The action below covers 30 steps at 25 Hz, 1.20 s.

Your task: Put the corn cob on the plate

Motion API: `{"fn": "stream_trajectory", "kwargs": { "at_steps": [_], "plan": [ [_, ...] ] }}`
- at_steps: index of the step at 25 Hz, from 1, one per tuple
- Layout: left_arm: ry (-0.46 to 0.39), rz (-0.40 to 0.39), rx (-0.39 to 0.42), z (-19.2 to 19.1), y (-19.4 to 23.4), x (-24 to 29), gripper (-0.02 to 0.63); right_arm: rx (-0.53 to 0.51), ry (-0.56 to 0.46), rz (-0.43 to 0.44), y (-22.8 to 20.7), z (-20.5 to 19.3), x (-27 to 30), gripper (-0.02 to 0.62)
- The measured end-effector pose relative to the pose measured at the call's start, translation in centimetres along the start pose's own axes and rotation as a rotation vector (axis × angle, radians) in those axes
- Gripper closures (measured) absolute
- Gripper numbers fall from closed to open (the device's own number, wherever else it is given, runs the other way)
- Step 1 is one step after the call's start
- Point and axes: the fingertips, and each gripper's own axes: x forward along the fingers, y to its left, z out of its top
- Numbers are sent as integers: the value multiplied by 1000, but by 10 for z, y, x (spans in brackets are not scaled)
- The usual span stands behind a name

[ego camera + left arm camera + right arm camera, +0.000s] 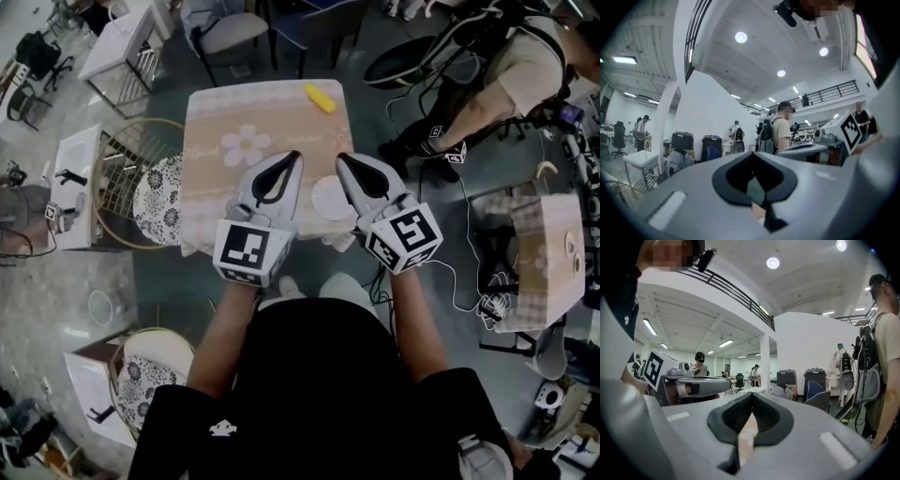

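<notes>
Below my head camera, the table (217,159) with the flower-print cloth is filling the middle of the floor. I am standing at its near edge, so both task things are lying in front of me. A chair with a patterned cushion (157,199) is sitting just off the table's left side, out of my way. Another person (520,70) is bending over gear well apart at the upper right and is taking no part in this.

I am holding the left gripper (295,157) and the right gripper (342,158) side by side over the near half of the cloth, both pointing level and away from me. Both pairs of fingers are pressing together at the tips. Each gripper view is showing the tips meeting with nothing pinched between them. I am judging this as the approach stage, with no grasp started.

The plate (328,199) is lying on the near right part of the table, partly hidden under the right gripper, so it is sitting close for the drop. The corn cob (320,97) is lying near the far edge of the cloth, right of middle. It is well apart from both grippers and from the plate, and nothing is touching it.

My guess is that the right gripper is lining up better with the cob. Its fingers are going to need spreading before it gets there.
</notes>
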Motion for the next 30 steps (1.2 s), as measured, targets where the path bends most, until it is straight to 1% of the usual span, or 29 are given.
{"fn": "stream_trajectory", "kwargs": {
  "at_steps": [4,8,12,17,25,30],
  "plan": [
    [-13,6,-3,1,6,-4,598,-9,3,-6,2,1,5,595],
    [-6,20,-13,-5,8,-4,598,-11,6,14,4,-3,14,595],
    [0,60,-20,-7,17,-2,598,-26,14,27,-3,-3,20,595],
    [2,96,-18,-7,28,12,598,-19,10,42,-27,-3,32,595],
    [8,122,-33,-6,28,59,597,-23,21,94,-72,1,48,595],
    [31,147,-55,-16,31,93,597,-16,46,102,-110,-12,63,595]
  ]
}}
